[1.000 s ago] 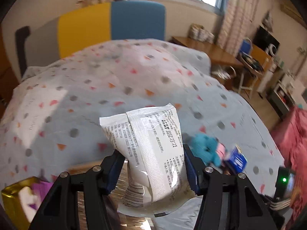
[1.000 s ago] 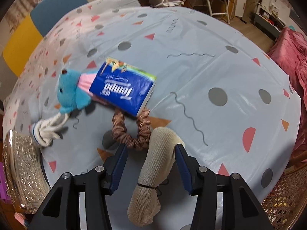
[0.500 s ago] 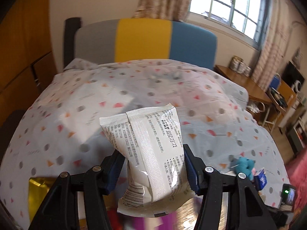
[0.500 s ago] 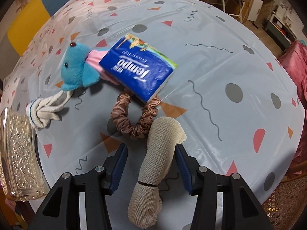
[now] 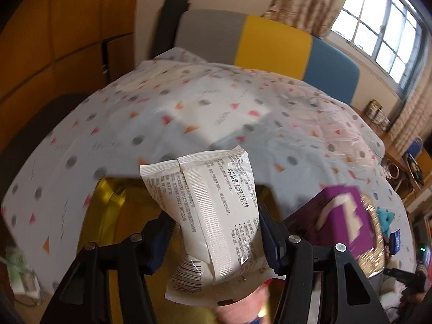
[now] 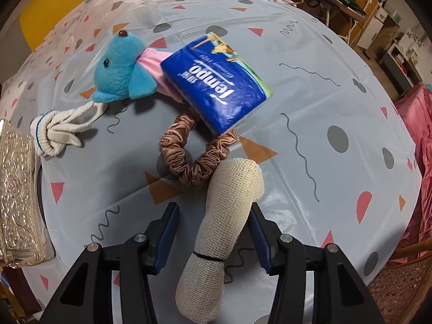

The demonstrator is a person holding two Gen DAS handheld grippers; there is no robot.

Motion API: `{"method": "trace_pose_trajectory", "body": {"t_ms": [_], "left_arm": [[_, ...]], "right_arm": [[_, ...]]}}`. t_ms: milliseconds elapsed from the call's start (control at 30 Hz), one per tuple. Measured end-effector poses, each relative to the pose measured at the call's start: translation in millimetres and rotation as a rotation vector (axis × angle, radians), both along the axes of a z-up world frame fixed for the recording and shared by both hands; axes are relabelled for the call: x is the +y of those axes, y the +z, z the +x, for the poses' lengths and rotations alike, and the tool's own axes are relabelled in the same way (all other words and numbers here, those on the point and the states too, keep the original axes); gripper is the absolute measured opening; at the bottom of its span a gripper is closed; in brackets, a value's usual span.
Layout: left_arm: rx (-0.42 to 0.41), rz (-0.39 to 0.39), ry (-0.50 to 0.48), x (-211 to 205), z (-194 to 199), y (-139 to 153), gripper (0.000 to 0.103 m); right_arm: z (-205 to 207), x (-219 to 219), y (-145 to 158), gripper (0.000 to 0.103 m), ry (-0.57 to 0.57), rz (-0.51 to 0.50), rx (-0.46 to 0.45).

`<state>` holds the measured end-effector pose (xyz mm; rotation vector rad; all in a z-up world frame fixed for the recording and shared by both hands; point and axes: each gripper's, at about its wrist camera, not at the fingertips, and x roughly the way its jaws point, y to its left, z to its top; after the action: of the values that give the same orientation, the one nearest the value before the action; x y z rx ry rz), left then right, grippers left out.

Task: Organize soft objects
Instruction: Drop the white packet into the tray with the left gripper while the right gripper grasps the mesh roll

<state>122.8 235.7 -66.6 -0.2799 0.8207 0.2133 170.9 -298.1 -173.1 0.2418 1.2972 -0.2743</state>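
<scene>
My left gripper is shut on a white printed soft packet and holds it above a gold tray. A purple box lies in the tray at the right. My right gripper is open, its jaws on either side of a rolled cream gauze bandage on the table. Beyond it lie a brown scrunchie, a blue Tempo tissue pack, a blue plush toy and a knotted white sock.
The patterned tablecloth covers a round table. An embossed gold tray edge sits at the left in the right wrist view. A grey, yellow and blue chair back stands beyond the table. A wicker chair is at the lower right.
My left gripper has swung left and down with the packet until it is over the gold tray. My right gripper has moved slightly forward around the bandage, still open.
</scene>
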Motion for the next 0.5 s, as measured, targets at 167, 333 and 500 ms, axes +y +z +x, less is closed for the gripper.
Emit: {"method": "trace_pose_trajectory", "body": {"t_ms": [167,333,500], "left_arm": [[0.019,0.004,0.062,20,-37,-26,0.059],[0.060,0.013,0.084,24,-58,-54,0.060],[0.085,-0.006,0.097,22,-65,-71,0.061]], "right_arm": [[0,16,0,0.052,0.033,-0.027,0.001],[-2,30,-1,0.052,0.044,-0.041,0.005],[-1,34,-1,0.052,0.044,-0.042,0.006]]}}
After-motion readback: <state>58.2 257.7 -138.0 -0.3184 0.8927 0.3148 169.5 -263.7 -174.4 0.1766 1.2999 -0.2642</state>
